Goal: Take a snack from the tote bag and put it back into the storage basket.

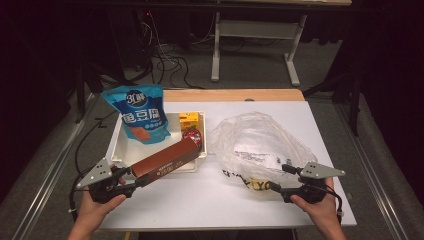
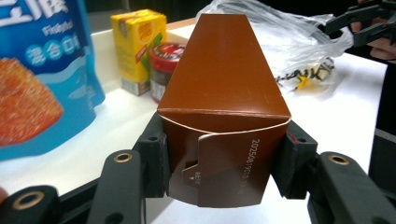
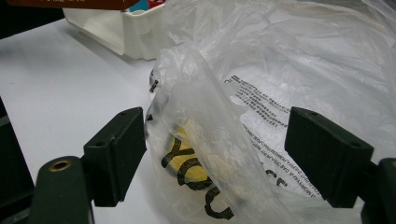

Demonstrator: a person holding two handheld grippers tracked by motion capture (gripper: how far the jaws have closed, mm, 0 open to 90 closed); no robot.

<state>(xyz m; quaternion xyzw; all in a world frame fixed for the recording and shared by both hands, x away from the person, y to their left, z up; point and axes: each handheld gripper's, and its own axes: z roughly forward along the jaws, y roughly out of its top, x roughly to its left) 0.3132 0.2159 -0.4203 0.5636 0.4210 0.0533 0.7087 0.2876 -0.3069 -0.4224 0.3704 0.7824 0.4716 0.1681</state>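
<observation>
1. From the high view, two bare hands come up from the bottom edge. The left hand (image 1: 95,210) holds the left gripper (image 1: 131,179) at the near left of the white table (image 1: 200,200). Its jaws are shut on the near end of a long brown box (image 1: 165,160). The box tilts up and away, and its far end is over the front wall of the white tray (image 1: 125,145). A blue snack bag (image 1: 140,112) leans in the tray, with a yellow drink carton (image 1: 189,120) and a red-lidded jar (image 1: 192,135) beside it.
2. Also from the high view, the right hand (image 1: 320,210) holds the right gripper (image 1: 280,178) at the near right. Its jaws are wide open at the near edge of a clear plastic bag (image 1: 255,140).
3. Looking along the left gripper (image 2: 224,158), both pads press the sides of the brown box (image 2: 224,84), which points straight away. The blue snack bag (image 2: 37,84) is at the left. The yellow drink carton (image 2: 137,46) and red-lidded jar (image 2: 164,65) stand behind the box, and the clear plastic bag (image 2: 289,46) lies farther off.
4. Looking along the right gripper (image 3: 233,154), the jaws stand far apart. A fold of the clear plastic bag (image 3: 205,121) sits between them, touching the left pad. The white tray (image 3: 126,28) is at the top left.
</observation>
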